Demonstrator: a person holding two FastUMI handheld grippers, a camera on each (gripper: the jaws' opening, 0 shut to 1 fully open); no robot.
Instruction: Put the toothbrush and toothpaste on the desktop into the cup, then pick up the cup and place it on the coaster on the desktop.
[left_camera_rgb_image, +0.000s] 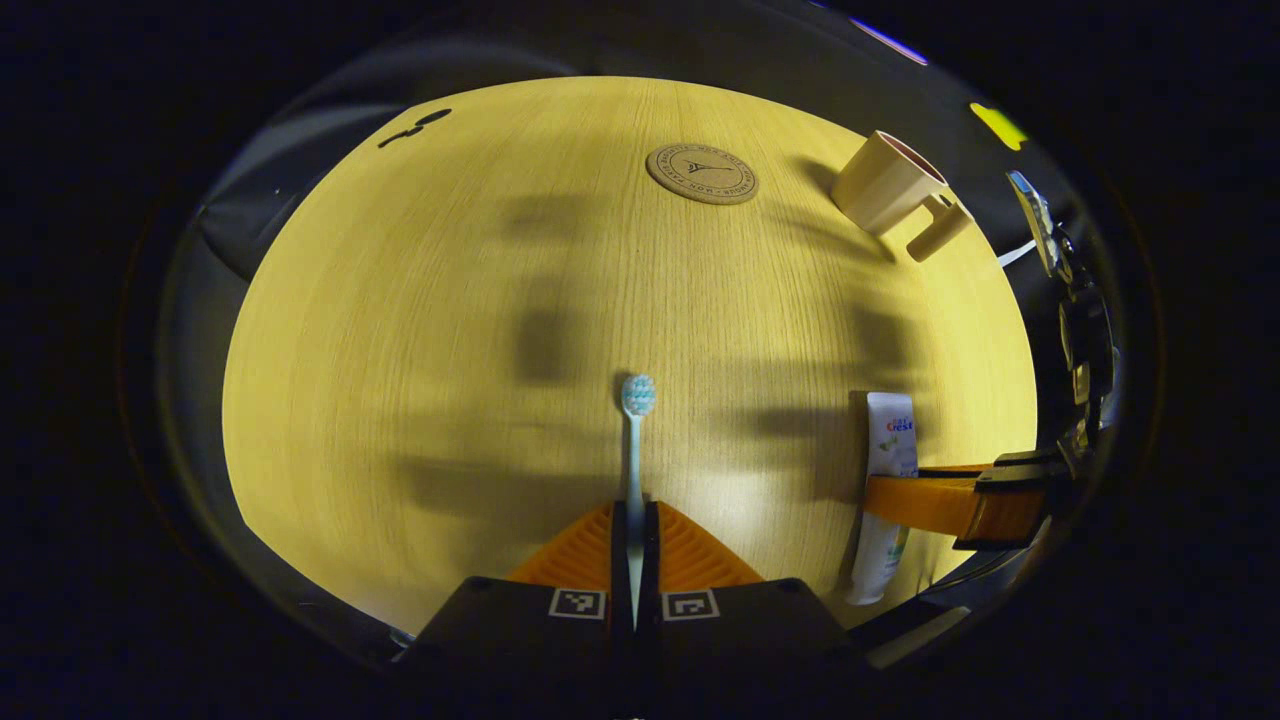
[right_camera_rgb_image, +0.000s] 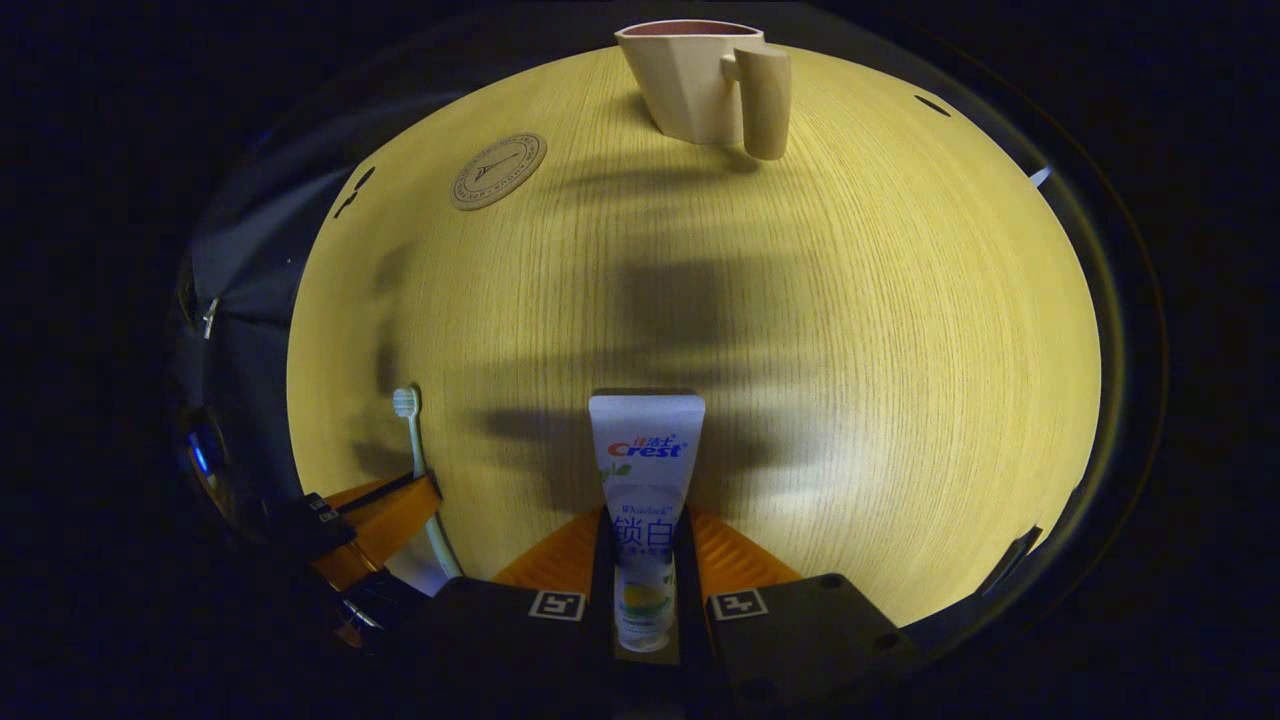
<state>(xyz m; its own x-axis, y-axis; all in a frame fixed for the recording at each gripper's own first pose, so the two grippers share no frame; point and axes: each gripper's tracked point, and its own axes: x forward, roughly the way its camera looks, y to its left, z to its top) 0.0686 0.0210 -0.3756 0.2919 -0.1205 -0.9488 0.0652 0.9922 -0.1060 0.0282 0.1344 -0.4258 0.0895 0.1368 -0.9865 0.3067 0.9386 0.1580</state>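
Note:
In the left gripper view my left gripper (left_camera_rgb_image: 634, 520) is shut on the toothbrush (left_camera_rgb_image: 635, 440), whose bristle head points away over the wooden desktop (left_camera_rgb_image: 450, 350). My right gripper (right_camera_rgb_image: 645, 530) is shut on the white toothpaste tube (right_camera_rgb_image: 646, 450) in the right gripper view. The same tube (left_camera_rgb_image: 888, 440) stands at the right of the left gripper view with the right gripper (left_camera_rgb_image: 940, 505) clamped across it. The beige cup (left_camera_rgb_image: 885, 185) (right_camera_rgb_image: 700, 80) with a handle stands at the far side. The round cork coaster (left_camera_rgb_image: 701, 173) (right_camera_rgb_image: 497, 171) lies to its left.
The left gripper (right_camera_rgb_image: 385, 525) with the toothbrush (right_camera_rgb_image: 412, 440) sits at the lower left of the right gripper view. Dark floor surrounds the round desktop (right_camera_rgb_image: 900, 300). Small dark marks (left_camera_rgb_image: 415, 125) lie near the far left edge.

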